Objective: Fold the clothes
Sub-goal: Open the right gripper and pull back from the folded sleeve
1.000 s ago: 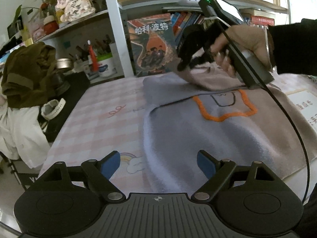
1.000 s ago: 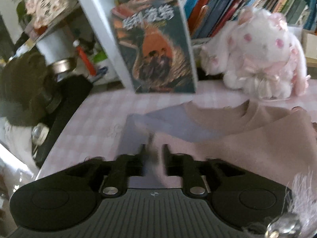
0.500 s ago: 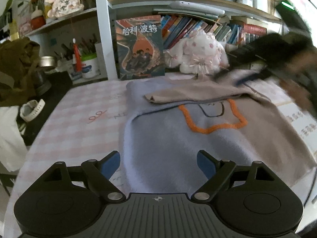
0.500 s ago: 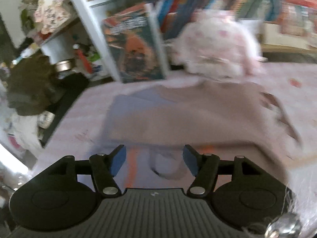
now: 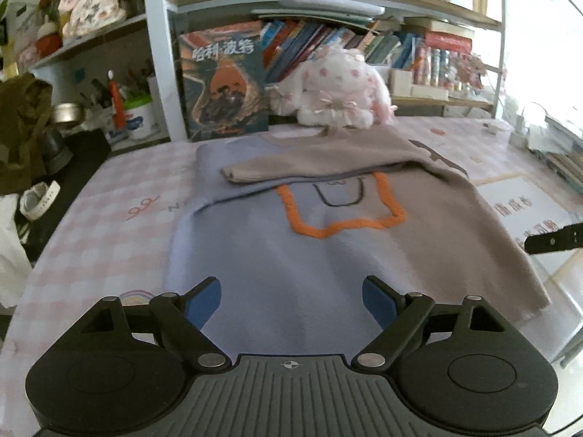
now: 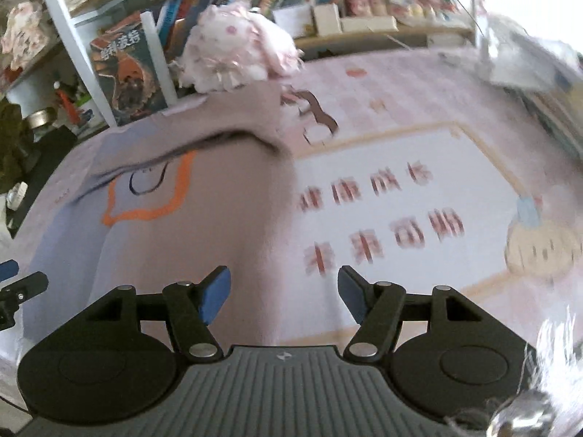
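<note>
The sweater (image 5: 298,240) is being shown spread flat across the desk (image 5: 109,215), w/ its hem lying toward the near edge and its neck toward the far edge, by the shelving. It is two-tone: lavender on the left half, taupe on the right, w/ an orange outline and a dark curved line stitched mid-chest. One taupe sleeve (image 5: 313,162) is lying folded across the chest, cuff pointing at the desk's left edge.

The left gripper (image 5: 291,296) is being held over the sweater's lower lavender part, jaws standing wide, nothing btwn the blue pads. No contact w/ the cloth can be made out.

The right gripper (image 6: 283,291) is being held over the sweater's right taupe edge, where cloth meets the printed mat (image 6: 400,218) on the desk's right side. Its jaws are parted approx. midway and are gripping nothing. This view is motion-blurred, so height above the cloth cannot be told.

A white-pink plush toy (image 5: 339,91) and an upright book (image 5: 226,83) are sitting at the desk's far edge, just behind the neck of the sweater. An olive garment (image 5: 22,131) is heaped past the left edge.
</note>
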{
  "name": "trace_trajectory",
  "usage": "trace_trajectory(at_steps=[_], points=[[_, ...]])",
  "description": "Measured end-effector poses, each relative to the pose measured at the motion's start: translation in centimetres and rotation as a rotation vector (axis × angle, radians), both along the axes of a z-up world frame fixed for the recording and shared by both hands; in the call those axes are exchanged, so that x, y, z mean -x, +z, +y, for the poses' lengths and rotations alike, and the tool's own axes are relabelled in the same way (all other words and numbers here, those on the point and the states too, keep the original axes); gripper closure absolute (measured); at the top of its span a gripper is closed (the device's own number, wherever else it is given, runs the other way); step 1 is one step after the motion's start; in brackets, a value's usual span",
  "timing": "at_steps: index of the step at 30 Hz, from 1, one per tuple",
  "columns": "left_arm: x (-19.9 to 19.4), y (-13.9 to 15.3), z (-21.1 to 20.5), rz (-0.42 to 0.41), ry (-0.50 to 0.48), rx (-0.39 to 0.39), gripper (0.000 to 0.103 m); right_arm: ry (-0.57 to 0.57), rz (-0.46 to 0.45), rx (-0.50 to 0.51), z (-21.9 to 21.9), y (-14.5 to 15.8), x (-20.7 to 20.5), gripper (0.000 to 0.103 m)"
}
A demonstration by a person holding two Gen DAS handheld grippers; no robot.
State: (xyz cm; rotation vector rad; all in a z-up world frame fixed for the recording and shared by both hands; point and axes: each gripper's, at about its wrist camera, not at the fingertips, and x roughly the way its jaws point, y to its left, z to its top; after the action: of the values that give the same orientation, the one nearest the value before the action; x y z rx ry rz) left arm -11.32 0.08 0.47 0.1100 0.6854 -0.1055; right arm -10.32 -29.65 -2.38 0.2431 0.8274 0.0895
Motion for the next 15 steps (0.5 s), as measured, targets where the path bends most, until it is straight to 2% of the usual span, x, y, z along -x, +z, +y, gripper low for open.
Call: trace_trajectory(at_steps=[5,12,15], points=[[2.4,-0.3,-1.0,0.034,0.043,0.009,0.016,0.037,0.012,-0.012,0.0,-0.5,2.7,0.040],[5.9,-0.9,-1.4,-0.008,0.140,-0.015,0.016,0.069,0.033,-0.013,-0.9,-1.0,5.3,0.039],[6.4,-1.0,-1.1,0.001,0.171,-0.025,0.016,0.070,0.045,-0.019,-1.4,-1.2,6.0,0.039]])
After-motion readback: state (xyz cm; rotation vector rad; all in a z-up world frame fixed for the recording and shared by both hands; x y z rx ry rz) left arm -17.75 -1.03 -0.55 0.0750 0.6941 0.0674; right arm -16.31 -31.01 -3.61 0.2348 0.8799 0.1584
